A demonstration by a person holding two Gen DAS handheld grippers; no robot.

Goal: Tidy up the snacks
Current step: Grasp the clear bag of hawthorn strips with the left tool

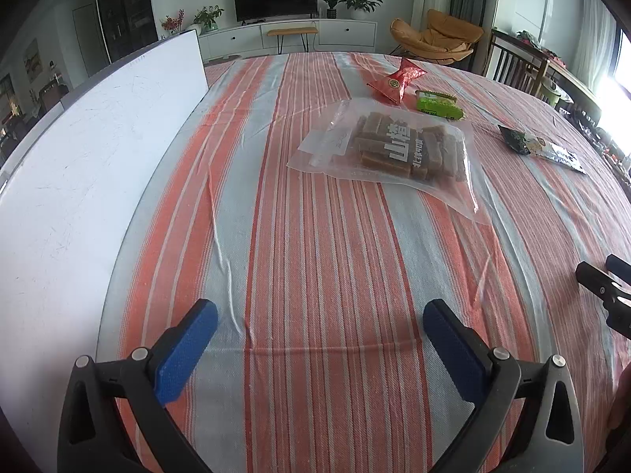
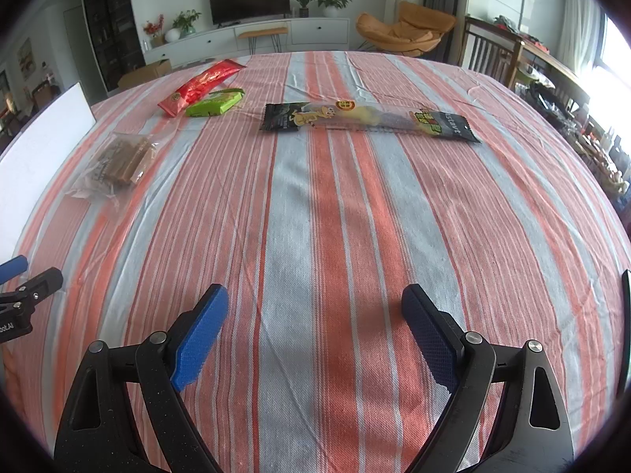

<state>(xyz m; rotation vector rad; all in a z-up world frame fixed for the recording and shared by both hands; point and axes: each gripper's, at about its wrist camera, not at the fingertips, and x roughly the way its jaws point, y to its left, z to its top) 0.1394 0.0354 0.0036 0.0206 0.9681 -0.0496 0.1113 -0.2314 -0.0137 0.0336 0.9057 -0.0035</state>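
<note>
Four snacks on a striped orange-and-grey tablecloth [image 1: 315,276], all placed here relative to the clear bag of brown bars [image 1: 398,149]. Clear bag flat on the cloth, well ahead of the left gripper [image 1: 320,327] and slightly to its right in the left wrist view; white characters printed across its front. Just beyond the bag, a red packet [image 1: 396,81], and close to the right of that packet a small green packet [image 1: 437,106]; from the right wrist view the green one seems to touch or overlap the red one, though cannot tell for sure. Well to the right of the bag, apart from the rest, a long dark-ended packet with a yellow cartoon figure [image 2: 366,118], lying crosswise. To the left of the bag, a white board [image 1: 79,177] standing at the table's edge. Left gripper's blue-padded jaws spread wide over bare cloth, nothing between them, well short of the bag. Right gripper [image 2: 315,325] likewise with jaws wide apart and empty, over bare cloth, far to the right of the bag and nearer than the long packet. Each gripper's tip visible at the edge of the other's view.
</note>
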